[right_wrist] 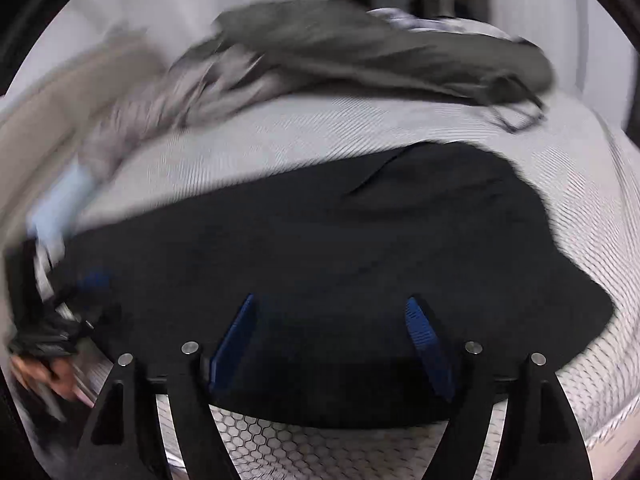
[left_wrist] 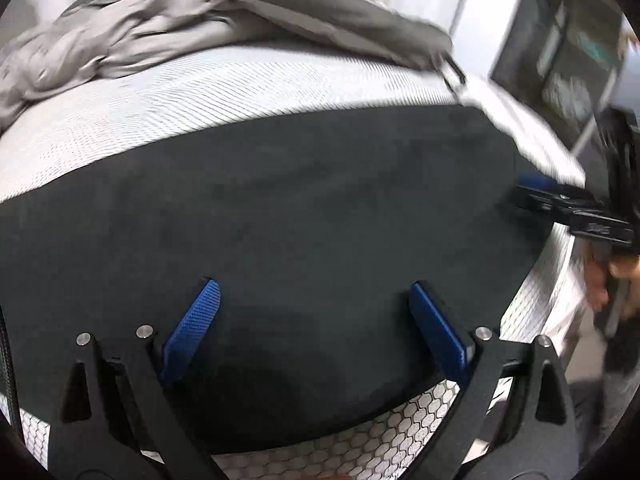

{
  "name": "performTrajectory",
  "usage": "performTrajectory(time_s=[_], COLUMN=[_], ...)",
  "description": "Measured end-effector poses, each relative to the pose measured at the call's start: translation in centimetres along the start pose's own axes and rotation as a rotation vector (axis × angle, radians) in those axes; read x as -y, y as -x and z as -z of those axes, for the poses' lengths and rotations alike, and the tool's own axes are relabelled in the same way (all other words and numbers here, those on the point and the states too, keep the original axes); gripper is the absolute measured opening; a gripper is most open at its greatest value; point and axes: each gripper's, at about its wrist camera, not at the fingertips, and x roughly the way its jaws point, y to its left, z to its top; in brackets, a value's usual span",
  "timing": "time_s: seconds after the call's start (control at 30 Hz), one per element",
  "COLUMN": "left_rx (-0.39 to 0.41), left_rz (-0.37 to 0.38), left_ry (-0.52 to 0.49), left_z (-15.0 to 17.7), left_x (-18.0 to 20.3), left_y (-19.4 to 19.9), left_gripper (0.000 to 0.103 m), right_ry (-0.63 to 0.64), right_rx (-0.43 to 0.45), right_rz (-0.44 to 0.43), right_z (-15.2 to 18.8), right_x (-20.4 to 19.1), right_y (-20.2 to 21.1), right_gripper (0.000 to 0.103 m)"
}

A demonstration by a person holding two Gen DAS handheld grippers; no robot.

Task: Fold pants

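Black pants [left_wrist: 300,200] lie spread flat on a white mattress [left_wrist: 240,92], near its front edge. My left gripper [left_wrist: 313,284] hovers over their near part, open, its blue pads wide apart with nothing pinched. The right gripper [left_wrist: 560,204] enters that view from the right, at the pants' right edge. In the right wrist view the same pants [right_wrist: 360,240] fill the middle, and my right gripper [right_wrist: 330,300] stands open above the near hem with only fabric below. The left gripper [right_wrist: 68,312] shows blurred at the left edge of the pants, held by a hand [right_wrist: 44,376].
A heap of grey garments [left_wrist: 140,40] lies along the far side of the mattress [right_wrist: 320,128], the darker piece [right_wrist: 380,48] with a drawstring at its right end. The mattress side [right_wrist: 320,452] has a honeycomb pattern. Shelving [left_wrist: 568,48] stands beyond the right corner.
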Motion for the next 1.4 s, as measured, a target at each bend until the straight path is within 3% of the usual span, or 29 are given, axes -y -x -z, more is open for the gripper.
performTrajectory(time_s=[0.07,0.1,0.17,0.2,0.27,0.3,0.37,0.4,0.5,0.63,0.73,0.77,0.8,0.87,0.9,0.97,1.03,1.07,1.13,1.17,1.23,1.3,1.4], left_rx=[-0.014,-0.021,-0.018,-0.019,-0.014,-0.009,0.005,0.011,0.053,0.041,0.023,0.023,0.026,0.029,0.028,0.028,0.03,0.029,0.029,0.03,0.032,0.035,0.048], left_rz=[-0.023,-0.02,-0.024,-0.029,-0.031,-0.035,-0.009,0.007,0.036,0.009,-0.011,-0.016,-0.018,-0.017,-0.019,-0.021,-0.023,-0.025,-0.026,-0.026,-0.023,-0.022,-0.04], left_ry=[-0.015,-0.021,-0.028,-0.022,0.017,0.042,0.094,0.105,0.073,-0.022,-0.044,-0.052,-0.059,-0.061,-0.059,-0.058,-0.064,-0.066,-0.068,-0.068,-0.063,-0.048,-0.036], left_z=[0.6,0.8,1.3,1.5,1.6,1.5,0.9,0.8,-0.1,-0.2,0.3,0.3,0.4,0.9,1.2,1.4,1.4,1.5,1.5,1.6,1.5,1.4,0.9], left_x=[0.2,0.0,-0.8,-1.3,-2.2,-2.4,-2.9,-3.1,-1.0,2.1,2.9,3.1,3.2,3.3,3.3,3.2,3.2,3.2,3.0,3.0,2.8,2.4,1.8], left_y=[-0.5,-0.6,-0.3,-0.1,0.2,0.4,0.8,1.2,1.5,0.2,-0.6,-0.8,-0.8,-0.7,-0.6,-0.7,-0.7,-0.8,-0.8,-0.6,-0.4,-0.1,0.5], left_gripper=[0.095,0.095,0.097,0.097,0.097,0.097,0.097,0.097,0.097,0.097,0.097,0.097,0.097,0.097,0.097,0.097,0.097,0.097,0.097,0.097,0.097,0.097,0.097], right_ry=[0.062,0.04,-0.052,-0.125,-0.236,-0.276,-0.364,-0.395,-0.56,-0.735,-0.866,-0.906,-0.954,-0.982,-0.985,-0.954,-0.887,-0.869,-0.847,-0.837,-0.787,-0.737,-0.703], right_rx=[-0.024,-0.046,-0.005,0.019,0.031,0.036,0.051,0.077,0.148,0.086,0.198,0.227,0.249,0.224,0.222,0.283,0.322,0.287,0.14,0.121,0.157,0.194,0.275], right_rz=[0.084,0.122,0.137,0.106,0.035,0.006,0.039,0.031,-0.061,-0.114,-0.22,-0.242,-0.248,-0.208,-0.208,-0.214,-0.165,-0.126,0.02,0.051,0.106,0.163,0.203], right_z=[1.1,1.4,1.9,2.2,2.9,3.2,4.1,4.5,6.4,7.9,8.2,8.4,8.3,7.9,7.8,7.2,6.5,6.3,6.3,6.5,6.1,6.1,6.1], right_x=[0.5,1.7,5.4,7.7,10.5,10.9,11.4,11.5,12.6,13.8,16.1,16.7,17.6,18.4,18.5,18.0,17.4,17.5,17.8,17.5,16.4,15.5,13.7], right_y=[-2.2,-3.0,-1.8,-0.6,0.9,1.5,3.7,4.9,6.7,4.5,3.8,3.6,3.2,2.4,2.5,3.8,5.4,5.1,3.3,3.2,4.3,6.2,9.5], right_gripper=[0.078,0.077,0.073,0.053,0.041,0.046,0.051,0.06,0.079,0.078,0.078,0.072,0.052,0.026,0.016,0.007,0.007,0.008,0.021,0.022,0.029,0.046,0.046])
